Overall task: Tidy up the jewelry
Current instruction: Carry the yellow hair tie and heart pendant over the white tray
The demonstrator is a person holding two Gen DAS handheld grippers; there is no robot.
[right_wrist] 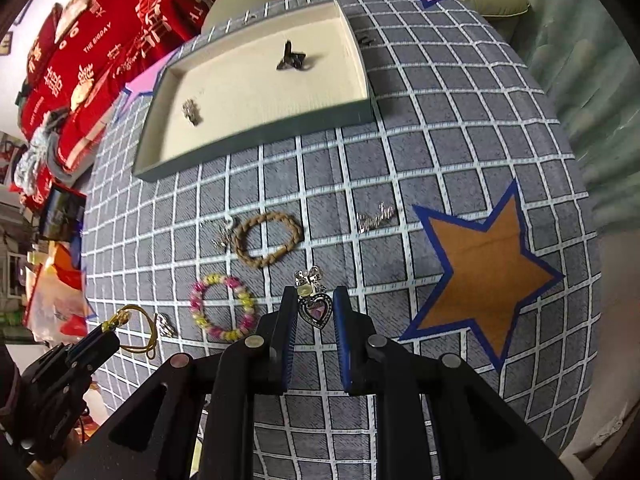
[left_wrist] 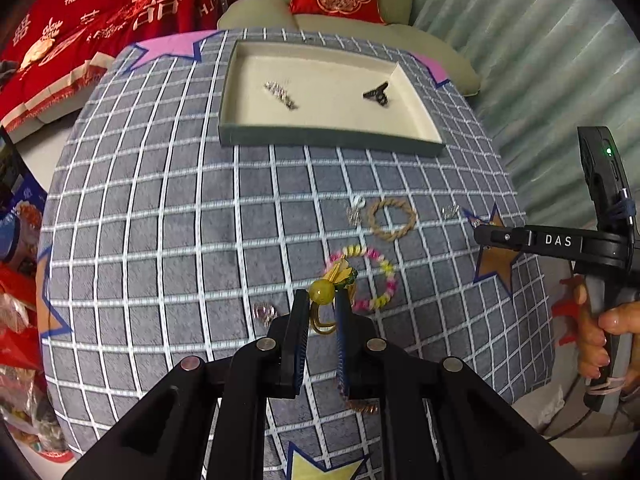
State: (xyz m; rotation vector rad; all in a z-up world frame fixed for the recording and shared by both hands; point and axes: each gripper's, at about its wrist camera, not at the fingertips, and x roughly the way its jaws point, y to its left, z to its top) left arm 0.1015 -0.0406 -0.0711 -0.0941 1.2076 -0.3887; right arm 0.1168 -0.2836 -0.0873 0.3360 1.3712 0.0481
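Because both pieces are to be carried to the tray [left_wrist: 332, 136], each is pinched at the very tips of the jaws, where it can be let go cleanly over the cream lining. The left hand-held gripper [left_wrist: 323, 304] is clenched on a hair tie with a yellow bead [left_wrist: 321, 293], whose gold elastic loop hangs between the jaws, clear of the cloth. The right hand-held gripper [right_wrist: 313, 304] is clenched on a heart-shaped pendant [right_wrist: 316, 310], gripped by its sides so that the purple stone faces the camera and a small silver bow shows above it.

The tray lies at the far side of the checked cloth [left_wrist: 160, 220] covering the bench, and two pieces are already laid in it, well apart: a silver clip [left_wrist: 281, 95] and a dark clip [left_wrist: 377, 94]. That spacing suggests each item is given its own patch so nothing tangles.

Left on the cloth, between the grippers and the tray, are a braided tan ring [right_wrist: 267, 242], a pink-and-yellow bead bracelet [right_wrist: 223, 307] and a few small silver pieces, presumably waiting their turn. Both held pieces appear lifted off the cloth, so the carry toward the tray is judged to be the step in hand.
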